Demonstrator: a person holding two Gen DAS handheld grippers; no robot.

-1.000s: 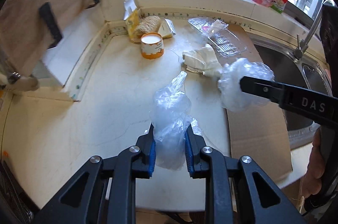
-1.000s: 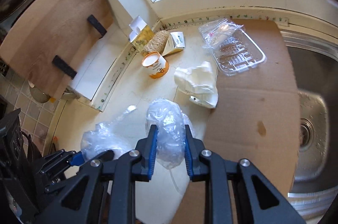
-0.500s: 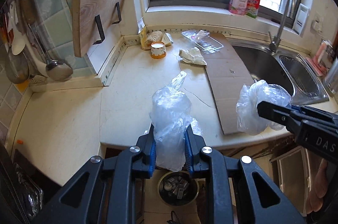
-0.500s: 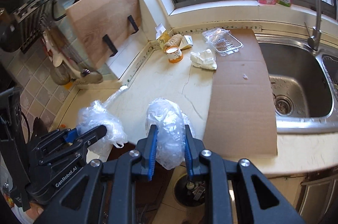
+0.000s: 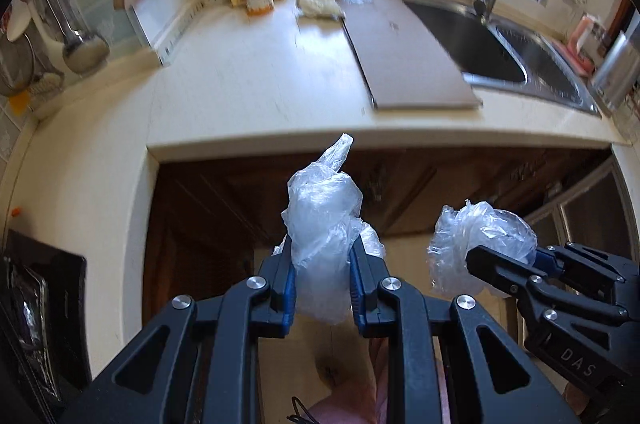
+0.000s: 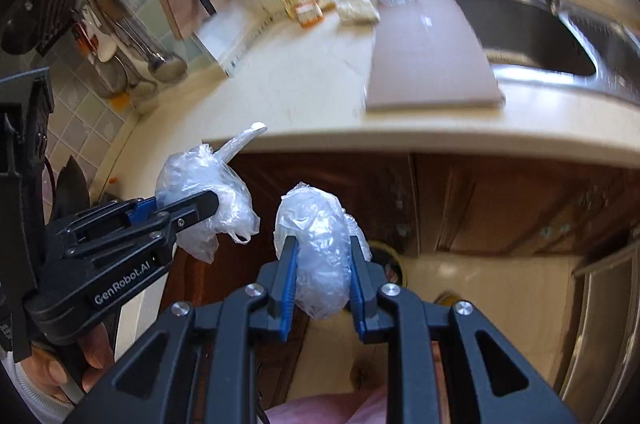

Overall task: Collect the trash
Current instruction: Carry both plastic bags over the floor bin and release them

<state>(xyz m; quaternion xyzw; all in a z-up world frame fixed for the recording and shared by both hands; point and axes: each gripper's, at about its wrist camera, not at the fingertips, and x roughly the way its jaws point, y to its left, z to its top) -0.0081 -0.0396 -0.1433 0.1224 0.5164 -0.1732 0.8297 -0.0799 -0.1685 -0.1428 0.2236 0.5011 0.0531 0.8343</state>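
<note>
Clamping a crumpled clear plastic bag (image 5: 320, 252), the left gripper (image 5: 322, 284) hangs in front of the counter edge (image 5: 380, 139), w/ dark cabinet doors (image 5: 208, 224) behind; just right, the right gripper (image 6: 322, 280) squeezes a second plastic wad (image 6: 320, 260), both off the countertop.

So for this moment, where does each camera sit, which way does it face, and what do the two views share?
Left wrist: on the left gripper, looking down past a crumpled plastic bag at the countertop edge and cabinets; the right gripper shows at right.
Right wrist: on the right gripper, facing the same way past its own plastic wad; the left gripper and a hand show at left.
Shared: both bags, sink, cardboard sheet.
</note>
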